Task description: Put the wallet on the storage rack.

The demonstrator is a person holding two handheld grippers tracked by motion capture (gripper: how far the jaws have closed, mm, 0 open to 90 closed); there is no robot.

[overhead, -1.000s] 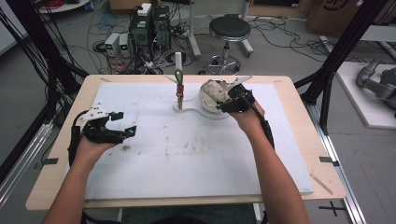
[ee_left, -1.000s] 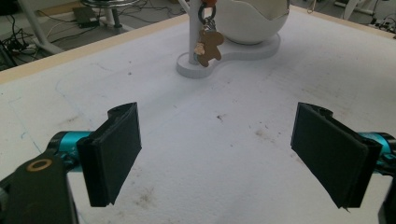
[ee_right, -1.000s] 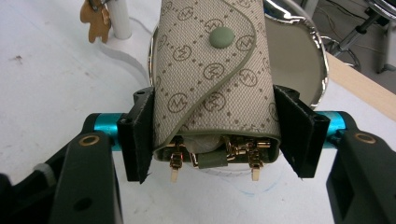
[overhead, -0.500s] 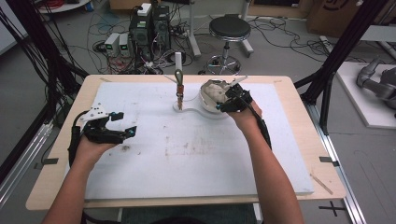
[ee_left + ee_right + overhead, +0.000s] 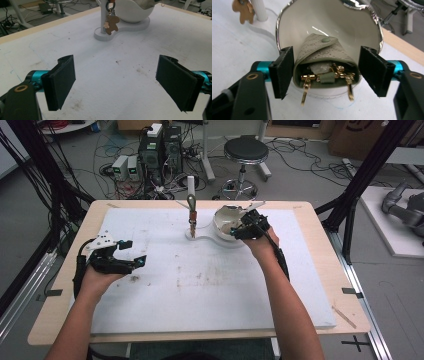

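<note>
White-covered surface (image 5: 210, 290) standing before stool (image 5: 245, 151), computers (image 5: 160, 147). Left claw (image 5: 116, 82) hanging wide open, empty, near bowl (image 5: 332, 32). Right claw (image 5: 329, 72) gaping, straddling bowl's key pouch (image 5: 322, 51), not gripping.

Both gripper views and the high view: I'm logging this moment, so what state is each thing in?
Left gripper: open, holding nothing.
Right gripper: open, jaws either side of the pouch.
Beige fabric key pouch: lying in the bowl, mouth open, gold hooks showing.
White bowl: tilted.
Brown bear-shaped charm: hanging from the white post.
</note>
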